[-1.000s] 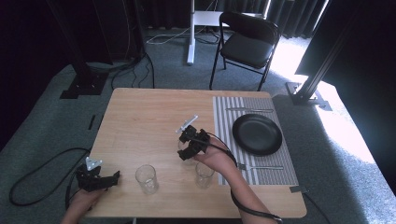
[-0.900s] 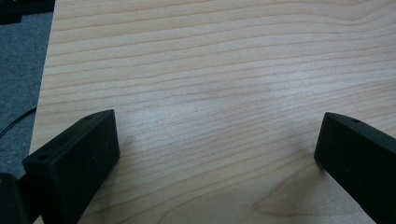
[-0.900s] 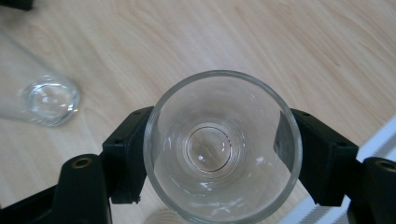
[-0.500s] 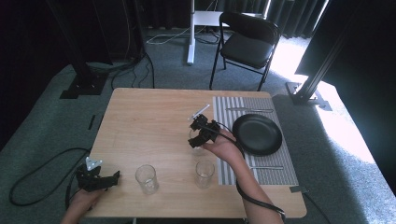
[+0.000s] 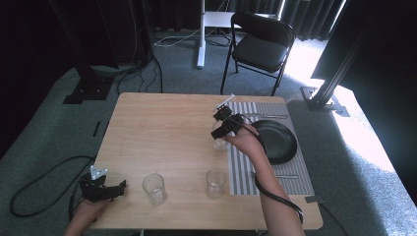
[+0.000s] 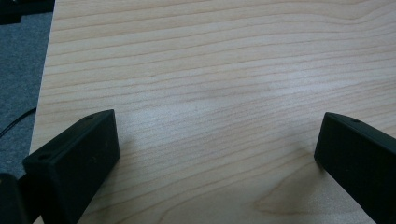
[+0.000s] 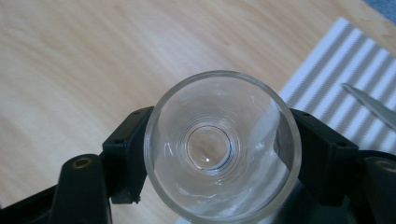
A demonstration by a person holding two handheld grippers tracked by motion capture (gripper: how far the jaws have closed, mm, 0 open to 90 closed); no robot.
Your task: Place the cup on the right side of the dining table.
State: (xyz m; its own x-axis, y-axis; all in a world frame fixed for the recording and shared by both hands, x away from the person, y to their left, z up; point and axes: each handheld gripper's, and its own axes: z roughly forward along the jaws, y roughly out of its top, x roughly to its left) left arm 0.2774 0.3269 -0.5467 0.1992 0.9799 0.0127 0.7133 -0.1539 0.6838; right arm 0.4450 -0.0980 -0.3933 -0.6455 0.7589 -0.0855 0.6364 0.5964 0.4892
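right gripper (image 5: 220, 132) has its jaws clamped on a clear drinking glass (image 7: 222, 147), one black jaw on each side of the wall, mouth facing the camera. the glass is held above the wooden table (image 5: 157, 137), right at the left edge of the striped placemat (image 5: 241, 167). left gripper (image 5: 120, 186) sits at the table's near left corner, jaws wide apart over bare wood.

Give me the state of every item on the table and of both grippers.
Right gripper: shut on held glass.
Held glass: upright, empty, by the striped mat's edge.
Left gripper: open, nothing between the jaws.
Near-left glass: upright, empty.
Near-right glass: upright, empty.
Black plate: empty, on striped mat.
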